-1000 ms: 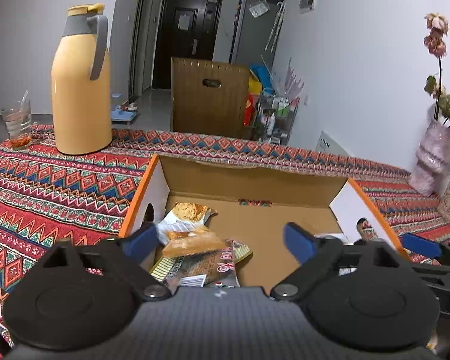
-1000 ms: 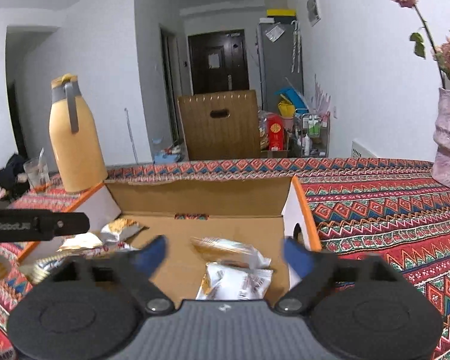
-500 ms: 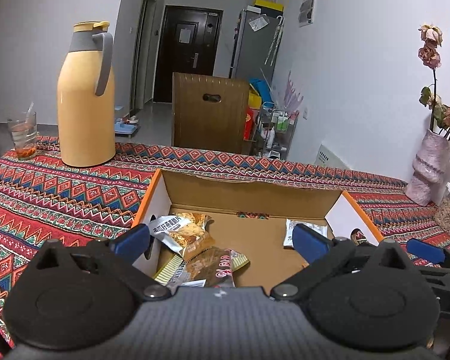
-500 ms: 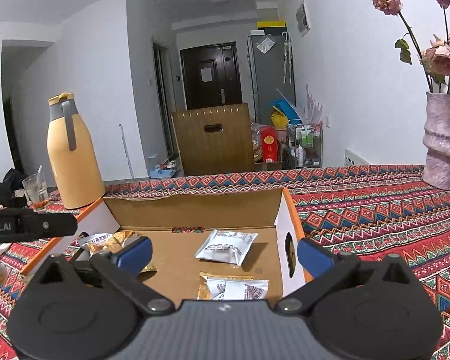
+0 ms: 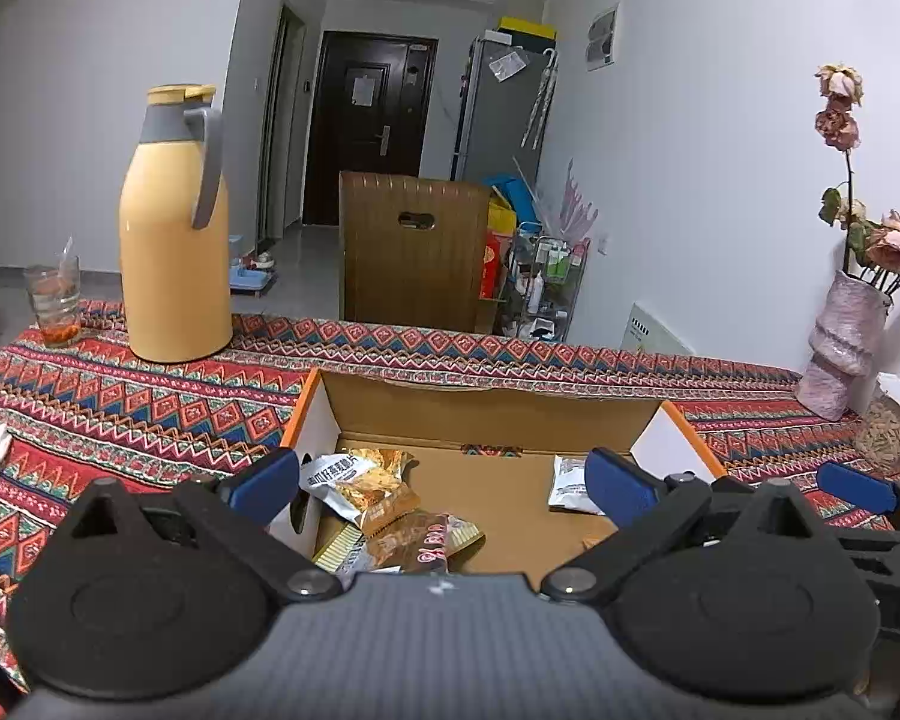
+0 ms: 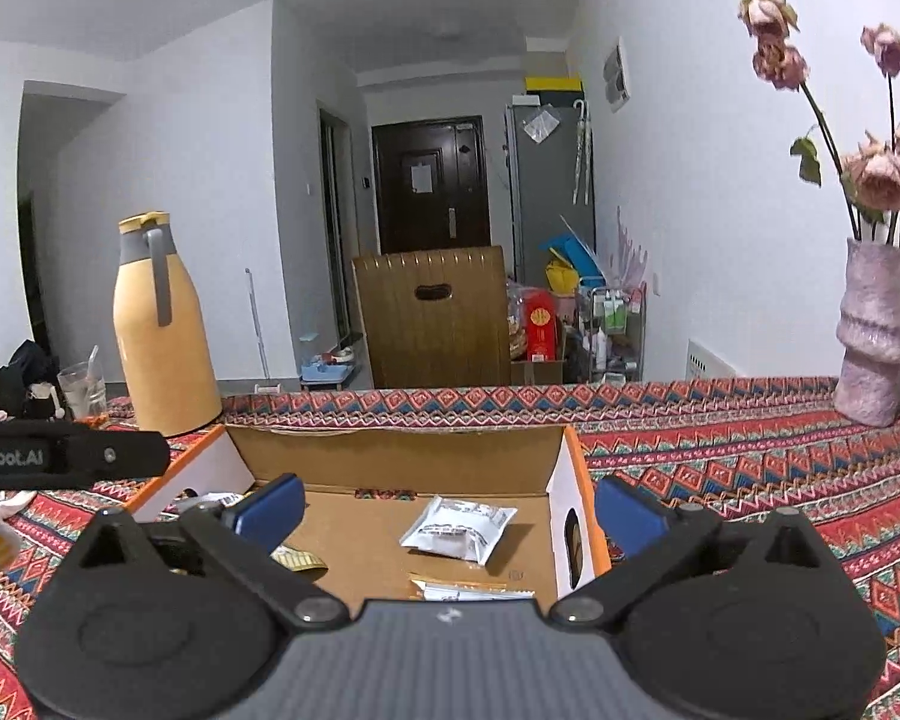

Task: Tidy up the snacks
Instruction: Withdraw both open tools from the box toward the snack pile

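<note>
Both grippers have drawn back and up from the cardboard box [image 5: 486,414] since a second ago; the left gripper [image 5: 444,483] and right gripper [image 6: 450,507] gape wide with nothing between their fingers. Inside, a heap of crinkly foil packets [image 5: 384,510] lies at the box's 9 o'clock end, and a white sachet [image 6: 459,525] lies flat toward 3 o'clock. Such packets are probably light, soft and slippery, best pinched at a sealed edge; the sachet's long axis runs roughly 8 to 2 o'clock.
</note>
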### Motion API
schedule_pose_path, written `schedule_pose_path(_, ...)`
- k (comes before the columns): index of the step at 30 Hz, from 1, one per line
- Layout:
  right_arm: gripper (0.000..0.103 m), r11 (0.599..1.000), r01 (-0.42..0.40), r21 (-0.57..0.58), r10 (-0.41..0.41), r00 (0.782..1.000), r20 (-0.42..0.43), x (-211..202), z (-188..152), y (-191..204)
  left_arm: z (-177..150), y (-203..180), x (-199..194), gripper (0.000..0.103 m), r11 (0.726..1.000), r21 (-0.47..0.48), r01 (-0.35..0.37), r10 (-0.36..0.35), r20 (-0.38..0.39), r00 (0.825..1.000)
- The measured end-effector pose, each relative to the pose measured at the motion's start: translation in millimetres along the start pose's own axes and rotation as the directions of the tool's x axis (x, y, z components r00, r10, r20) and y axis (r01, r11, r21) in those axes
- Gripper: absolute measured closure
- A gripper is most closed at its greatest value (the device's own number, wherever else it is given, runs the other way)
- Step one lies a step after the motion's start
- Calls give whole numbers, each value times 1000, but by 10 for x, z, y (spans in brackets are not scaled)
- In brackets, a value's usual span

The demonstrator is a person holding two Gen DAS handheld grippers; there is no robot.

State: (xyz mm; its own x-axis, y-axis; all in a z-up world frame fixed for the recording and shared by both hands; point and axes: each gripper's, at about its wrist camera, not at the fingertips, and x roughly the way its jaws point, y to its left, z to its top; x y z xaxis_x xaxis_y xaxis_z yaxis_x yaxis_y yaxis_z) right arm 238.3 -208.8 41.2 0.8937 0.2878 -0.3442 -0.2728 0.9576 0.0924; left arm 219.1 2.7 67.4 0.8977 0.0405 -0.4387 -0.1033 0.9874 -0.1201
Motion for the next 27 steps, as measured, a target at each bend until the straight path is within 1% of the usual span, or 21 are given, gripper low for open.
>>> schedule_pose_path(11, 0, 1000, 11, -3, -11, 1000, -5, -392, -112, 7, -137, 26, -370, 0, 1000, 27, -4, 3, 11, 1000)
schedule_pose_path(16, 0, 1000, 15, -3, -15, 1000, -22, -541, -242, 14, -271, 48, -474, 0, 999, 45, -10, 10, -10, 1000)
schedule_pose_path(27, 0, 1000, 18, -4, -18, 998, -65, -845, -546, 23, -570, 165, -685, 0, 997, 66, -28, 30, -30, 999)
